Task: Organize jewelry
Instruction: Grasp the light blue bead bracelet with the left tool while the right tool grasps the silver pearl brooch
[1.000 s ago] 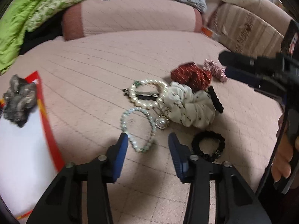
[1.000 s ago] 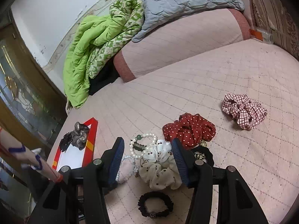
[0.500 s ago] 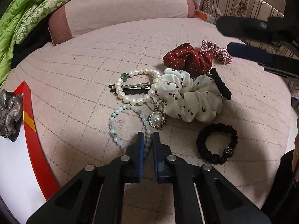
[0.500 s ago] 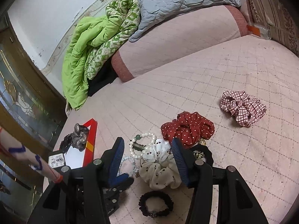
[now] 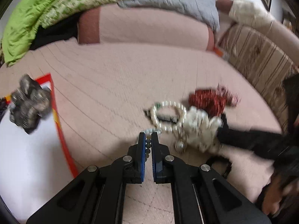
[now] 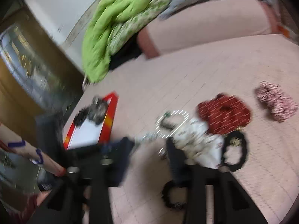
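My left gripper (image 5: pixel 148 136) is shut on the pale blue bead bracelet (image 5: pixel 148 145); beads show between the blue pads and a loop sticks out past the tips. It is lifted above the pink bed. The white pearl bracelet (image 5: pixel 168 115) lies over a dark hair clip beside the white cherry scrunchie (image 5: pixel 201 130) and red dotted scrunchie (image 5: pixel 207 99). The red-edged white tray (image 5: pixel 61 130) at left holds a grey scrunchie (image 5: pixel 28 100). My right gripper (image 6: pixel 149 149) is open, blurred, above the pile by the white scrunchie (image 6: pixel 198 143).
A black hair tie (image 6: pixel 235 149) and a checked scrunchie (image 6: pixel 276 100) lie right of the pile. Another black tie (image 6: pixel 172 194) lies near my right gripper. A green quilt (image 6: pixel 115 24) and pink bolster (image 5: pixel 145 26) lie at the back.
My left gripper closed on the pale blue bracelet and has lifted it up and toward the left. Both views are now motion-blurred; the right gripper has shifted over the pile.
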Demonstrator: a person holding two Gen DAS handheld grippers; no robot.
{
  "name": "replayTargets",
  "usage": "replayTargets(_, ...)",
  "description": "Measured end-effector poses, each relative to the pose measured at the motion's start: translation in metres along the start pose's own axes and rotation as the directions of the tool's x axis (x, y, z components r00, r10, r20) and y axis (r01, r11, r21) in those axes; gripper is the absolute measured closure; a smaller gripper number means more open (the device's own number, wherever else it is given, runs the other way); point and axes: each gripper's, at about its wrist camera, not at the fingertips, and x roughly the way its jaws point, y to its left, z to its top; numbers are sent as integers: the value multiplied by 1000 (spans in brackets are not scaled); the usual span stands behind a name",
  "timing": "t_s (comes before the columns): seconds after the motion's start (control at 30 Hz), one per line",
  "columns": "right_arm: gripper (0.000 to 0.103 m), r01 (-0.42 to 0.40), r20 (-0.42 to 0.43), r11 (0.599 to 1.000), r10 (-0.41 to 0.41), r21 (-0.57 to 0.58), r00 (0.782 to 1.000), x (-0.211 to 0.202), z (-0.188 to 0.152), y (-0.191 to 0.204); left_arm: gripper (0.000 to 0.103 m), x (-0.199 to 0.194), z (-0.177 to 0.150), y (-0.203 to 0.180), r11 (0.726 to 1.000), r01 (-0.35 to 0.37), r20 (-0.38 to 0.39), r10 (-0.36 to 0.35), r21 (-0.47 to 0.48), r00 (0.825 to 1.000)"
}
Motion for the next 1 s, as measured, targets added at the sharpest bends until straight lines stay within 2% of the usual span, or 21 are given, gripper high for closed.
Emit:
replayTargets(0.07, 77, 19, -56, 1000, -20, -14, 998, 13, -6, 2, 98, -6, 5, 2, 1000, 3, 29, -3, -5, 1000)
replayTargets(0.17, 77, -7, -110, 1000, 10, 28, 994, 26, -11, -4, 98, -15, 11, 7, 1000, 5, 67, -4, -5, 998)
replayTargets(0.3, 77, 48, -154, 999, -49, -7, 987, 43, -19, 0, 98, -23, 12, 9, 1000, 12, 85, -11, -10, 996)
replayTargets(0.4, 77, 130, -154, 990, -137, -53, 979, 55, -20, 3, 98, -25, 12, 10, 1000, 19, 87, -18, -12, 996)
replayTargets(0.6, 77, 212, -145, 974, -223, -85, 964, 76, -14, 2, 98, -29, 12, 12, 1000, 23, 93, -22, -10, 995)
replayTargets(0.73, 77, 279, -119, 941, -304, -191, 945, 87, -14, 13, 98, -30, 12, 13, 1000, 21, 92, -20, -10, 996)
replayTargets(0.87, 79, 292, -109, 926, -325, -240, 940, 85, -16, 17, 98, -29, 12, 15, 1000, 18, 92, -16, -14, 996)
replayTargets(1.0, 80, 263, -107, 942, -289, -208, 951, 77, -14, 14, 98, -28, 12, 15, 1000, 14, 90, -13, -17, 996)
